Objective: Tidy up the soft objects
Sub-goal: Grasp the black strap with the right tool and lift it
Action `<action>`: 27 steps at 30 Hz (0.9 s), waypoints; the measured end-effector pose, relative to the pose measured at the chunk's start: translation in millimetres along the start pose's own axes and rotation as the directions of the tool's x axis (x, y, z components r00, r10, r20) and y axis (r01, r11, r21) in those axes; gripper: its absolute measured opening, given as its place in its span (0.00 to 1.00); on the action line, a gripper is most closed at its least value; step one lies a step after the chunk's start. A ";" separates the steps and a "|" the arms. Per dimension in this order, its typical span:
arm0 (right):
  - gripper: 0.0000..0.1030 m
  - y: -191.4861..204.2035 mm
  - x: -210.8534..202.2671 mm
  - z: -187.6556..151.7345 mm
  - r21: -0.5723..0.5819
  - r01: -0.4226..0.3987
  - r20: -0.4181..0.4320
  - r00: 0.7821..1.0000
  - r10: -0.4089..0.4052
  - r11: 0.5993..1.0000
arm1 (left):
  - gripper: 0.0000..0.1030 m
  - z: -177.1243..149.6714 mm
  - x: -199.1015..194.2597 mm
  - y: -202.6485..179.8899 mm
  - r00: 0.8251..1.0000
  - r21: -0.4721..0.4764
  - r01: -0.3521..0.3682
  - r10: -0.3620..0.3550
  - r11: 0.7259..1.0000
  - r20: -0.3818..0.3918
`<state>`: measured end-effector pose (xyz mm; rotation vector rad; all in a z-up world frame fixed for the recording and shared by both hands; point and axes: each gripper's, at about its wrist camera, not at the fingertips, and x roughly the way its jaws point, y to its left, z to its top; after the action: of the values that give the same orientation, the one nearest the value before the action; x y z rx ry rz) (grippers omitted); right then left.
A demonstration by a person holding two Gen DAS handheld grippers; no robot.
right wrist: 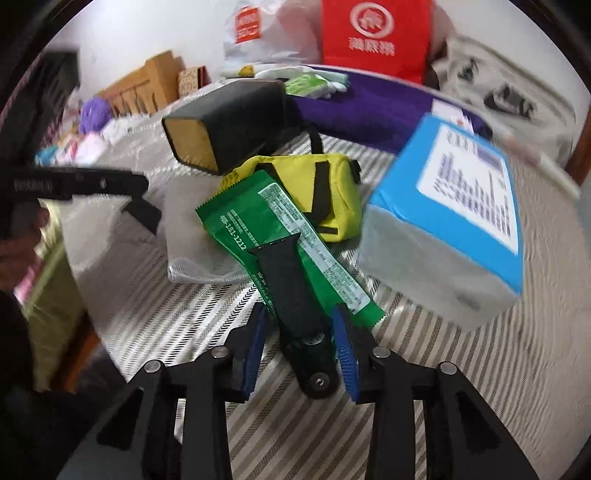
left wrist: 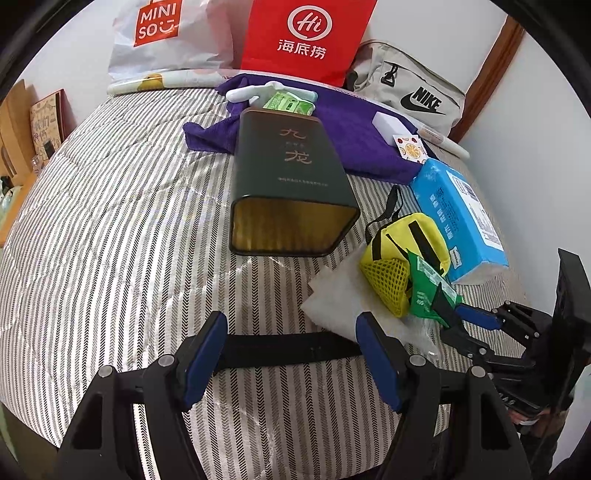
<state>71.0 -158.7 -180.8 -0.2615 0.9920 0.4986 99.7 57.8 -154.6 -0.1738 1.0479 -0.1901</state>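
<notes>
Both grippers hang over a striped quilt (left wrist: 110, 221). Between the blue pads of the right gripper (right wrist: 301, 345) stands a black watch strap (right wrist: 291, 295), lying on a green snack packet (right wrist: 280, 229); the left pad shows a gap beside the strap, and whether the right pad presses on it I cannot tell. The left gripper (left wrist: 291, 354) has its jaws wide apart, with a second black strap (left wrist: 288, 349) stretched flat on the quilt from pad to pad (ends hidden behind the pads, so contact is unclear).

Taking the dark green tin (left wrist: 291, 177) as landmark, lying on its side with its gold-lined mouth toward the left wrist camera: the green packet lies right of its mouth, leaning on a yellow pouch (left wrist: 406, 254) with black straps and a mesh side. A white pad (left wrist: 332, 299) lies below the tin's mouth, under the pouch. Right of the tin sits a blue tissue pack (left wrist: 458, 218). Behind the tin spreads a purple towel (left wrist: 351, 125), bearing a green wipes packet (left wrist: 288, 103). Farther behind stand a red paper bag (left wrist: 306, 37), a white Miniso bag (left wrist: 159, 33) and a grey Nike bag (left wrist: 410, 85).
</notes>
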 end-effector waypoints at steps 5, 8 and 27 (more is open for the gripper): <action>0.26 -10.7 -13.7 -0.3 0.060 -0.050 0.041 0.998 0.048 0.997 | 0.68 -1.6 -1.1 -0.9 1.000 0.008 -0.007 0.007 1.000 0.000; 0.26 -12.0 -19.8 -3.1 0.074 -0.083 0.047 0.996 0.080 0.994 | 0.68 -3.3 1.1 -1.2 1.000 0.011 -0.016 0.016 1.000 -0.012; 0.27 4.4 -21.0 -32.4 0.042 -0.097 0.015 0.995 0.096 0.994 | 0.68 -13.9 -1.6 -3.7 0.999 0.018 -0.024 0.025 1.000 -0.024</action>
<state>35.7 -174.8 -180.0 -0.1728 1.0046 0.5658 86.5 53.9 -159.2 -0.1428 1.0720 -0.1797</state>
